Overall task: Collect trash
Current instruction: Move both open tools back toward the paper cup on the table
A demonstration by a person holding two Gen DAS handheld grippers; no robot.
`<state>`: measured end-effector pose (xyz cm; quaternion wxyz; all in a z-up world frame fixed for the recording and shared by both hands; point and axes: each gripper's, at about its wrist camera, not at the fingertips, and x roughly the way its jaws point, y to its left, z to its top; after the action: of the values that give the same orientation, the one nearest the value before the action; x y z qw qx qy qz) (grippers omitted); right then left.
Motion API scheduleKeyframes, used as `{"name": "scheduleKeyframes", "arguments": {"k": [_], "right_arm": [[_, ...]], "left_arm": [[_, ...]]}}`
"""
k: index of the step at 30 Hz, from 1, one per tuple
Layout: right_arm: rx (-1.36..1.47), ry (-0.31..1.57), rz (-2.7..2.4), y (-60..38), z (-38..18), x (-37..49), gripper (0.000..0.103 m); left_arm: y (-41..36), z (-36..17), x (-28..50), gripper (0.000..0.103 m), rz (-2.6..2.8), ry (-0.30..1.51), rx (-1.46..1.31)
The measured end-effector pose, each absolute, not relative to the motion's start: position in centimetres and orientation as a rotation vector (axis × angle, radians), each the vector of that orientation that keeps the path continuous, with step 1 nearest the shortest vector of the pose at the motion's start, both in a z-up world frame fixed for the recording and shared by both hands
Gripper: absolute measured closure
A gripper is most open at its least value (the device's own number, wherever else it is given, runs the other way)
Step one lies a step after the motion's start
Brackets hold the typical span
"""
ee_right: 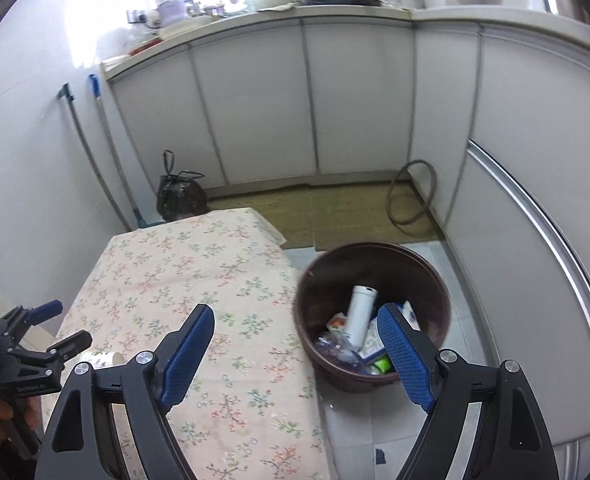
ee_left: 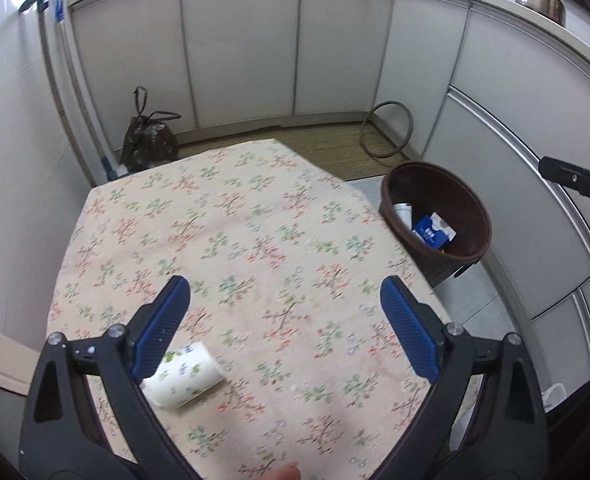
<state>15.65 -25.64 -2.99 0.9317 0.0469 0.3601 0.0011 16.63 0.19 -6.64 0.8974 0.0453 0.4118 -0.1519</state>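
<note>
cup (ee_left: 183, 376) on table (ee_left: 255, 208), bin (ee_left: 435, 216) right

Your tabletop (ee_left: 255, 216) wears a beige floral cloth, and only a white paper cup (ee_left: 183, 376) with a leaf print lies on it, tipped on its side. Beside it on the tiled floor (ee_right: 379, 412) stands a brown bin (ee_right: 315, 292).

Nothing really readable anywhere. Blue-and-white carton (ee_left: 434, 233) down in the brown bin (ee_left: 471, 200), at about 3 o'clock off the table, has some print, too blurry. Same for tiny white lettering on the left gripper (ee_right: 57, 330) body.
</note>
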Motion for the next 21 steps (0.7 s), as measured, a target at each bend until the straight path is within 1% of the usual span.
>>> {"name": "scheduleKeyframes", "arguments": {"k": [4,10,18,21], "right_arm": [[0.058,0.727,0.046,-22.8,-3.5,16.3,0.017],[-0.033,0.767,0.126,-17.4,-5.8,17.4,0.017],[-0.135,0.847,0.218,-10.9,-9.4,19.2,0.017],[-0.155,0.878,0.244,-9.3,-10.5,19.6,0.017]], "left_arm": [[3.5,-7.7,16.1,0.007,-0.265,0.872,0.121],[8.0,-9.4,16.4,0.007,-0.225,0.924,0.135],[11.4,-15.1,18.0,0.007,-0.292,1.074,0.218],[12.2,-17.1,18.3,0.007,-0.289,1.157,0.233]]}}
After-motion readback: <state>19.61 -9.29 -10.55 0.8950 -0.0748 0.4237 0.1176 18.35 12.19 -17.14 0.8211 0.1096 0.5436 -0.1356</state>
